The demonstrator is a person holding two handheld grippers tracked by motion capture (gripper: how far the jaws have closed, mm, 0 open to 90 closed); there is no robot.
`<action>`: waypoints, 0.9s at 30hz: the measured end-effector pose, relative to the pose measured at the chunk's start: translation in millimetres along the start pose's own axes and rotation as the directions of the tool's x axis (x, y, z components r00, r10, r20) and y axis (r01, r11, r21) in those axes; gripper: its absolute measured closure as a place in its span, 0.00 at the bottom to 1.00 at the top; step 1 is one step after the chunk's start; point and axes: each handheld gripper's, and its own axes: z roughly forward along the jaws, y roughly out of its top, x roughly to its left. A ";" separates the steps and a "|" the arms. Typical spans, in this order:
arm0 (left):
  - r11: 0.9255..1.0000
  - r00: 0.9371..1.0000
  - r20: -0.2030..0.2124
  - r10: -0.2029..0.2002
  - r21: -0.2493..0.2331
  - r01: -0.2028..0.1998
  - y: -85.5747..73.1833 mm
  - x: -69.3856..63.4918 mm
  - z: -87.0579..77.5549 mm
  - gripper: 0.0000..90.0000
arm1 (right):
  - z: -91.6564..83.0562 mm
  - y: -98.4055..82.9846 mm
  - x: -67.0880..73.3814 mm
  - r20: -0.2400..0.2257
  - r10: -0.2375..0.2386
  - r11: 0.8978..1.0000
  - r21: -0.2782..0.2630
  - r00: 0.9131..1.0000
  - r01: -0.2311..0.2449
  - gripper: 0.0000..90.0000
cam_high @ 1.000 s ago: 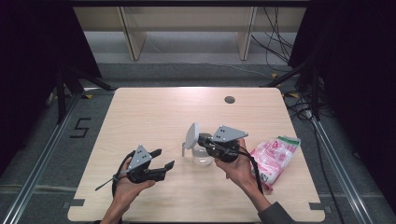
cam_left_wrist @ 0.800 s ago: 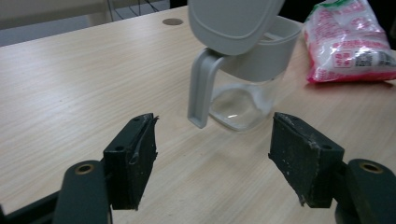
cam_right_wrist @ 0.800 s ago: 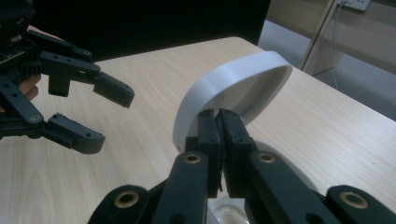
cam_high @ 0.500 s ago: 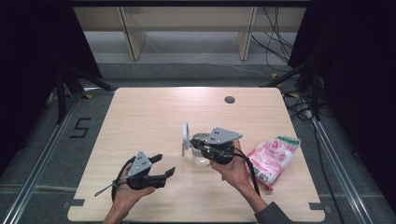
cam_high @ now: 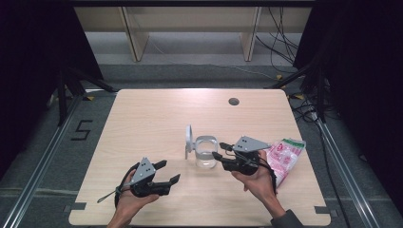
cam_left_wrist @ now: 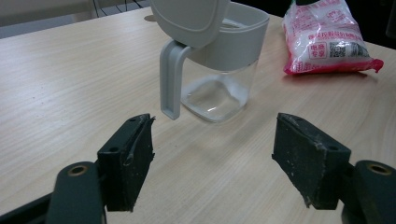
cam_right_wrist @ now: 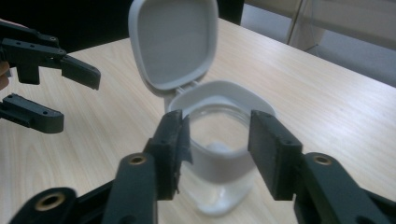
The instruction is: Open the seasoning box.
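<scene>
A clear jar (cam_high: 206, 153) with a grey rim stands at the table's middle, its hinged grey lid (cam_high: 189, 137) flipped up and open. My right gripper (cam_high: 219, 151) sits just right of the jar. Its jaws have just been opening. In the right gripper view they stand apart before the jar (cam_right_wrist: 219, 140) and the raised lid (cam_right_wrist: 173, 42), and the pads press on nothing. My left gripper (cam_high: 168, 172) rests open near the front left. In the left gripper view its jaws point at the jar (cam_left_wrist: 219, 60) and its grey handle (cam_left_wrist: 169, 79), well short of both.
A pink and white bag (cam_high: 283, 156) lies flat on the table (cam_high: 142, 118) right of my right hand. A small round hole (cam_high: 233, 101) marks the far side of the top. Wooden legs and cables stand beyond the far edge.
My right gripper has drawn back to the right from the jar and its jaws have parted. The lid now stands open on its own. The left hand has barely shifted.
</scene>
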 end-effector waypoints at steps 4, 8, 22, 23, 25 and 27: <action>1.000 1.000 0.014 0.003 -0.001 -0.003 -1.2 -2.4 0.9 0.31 | -15.3 -11.4 -3.1 0.034 0.063 0.998 -0.021 0.997 -0.062 0.48; 1.000 1.000 0.014 0.003 0.001 -0.003 -2.3 -4.2 1.2 0.30 | -31.6 -25.2 -11.7 0.058 0.111 0.994 -0.019 0.992 -0.110 0.45; 1.000 1.000 0.007 -0.006 0.010 0.006 -2.7 -6.2 1.5 0.28 | -80.8 -62.1 -33.4 0.172 0.207 0.978 -0.062 0.963 -0.199 0.40; 1.000 1.000 0.006 -0.006 0.010 0.006 -2.8 -6.2 1.5 0.27 | -82.5 -64.4 -33.7 0.178 0.225 0.974 -0.073 0.958 -0.215 0.40; 1.000 1.000 0.007 -0.006 0.009 0.006 -2.8 -6.4 1.6 0.27 | -88.9 -68.1 -37.9 0.192 0.210 0.978 -0.053 0.959 -0.204 0.39; 1.000 1.000 0.011 -0.011 0.001 0.011 -2.9 -6.9 2.2 0.27 | -92.5 -71.6 -38.1 0.199 0.236 0.972 -0.059 0.951 -0.229 0.38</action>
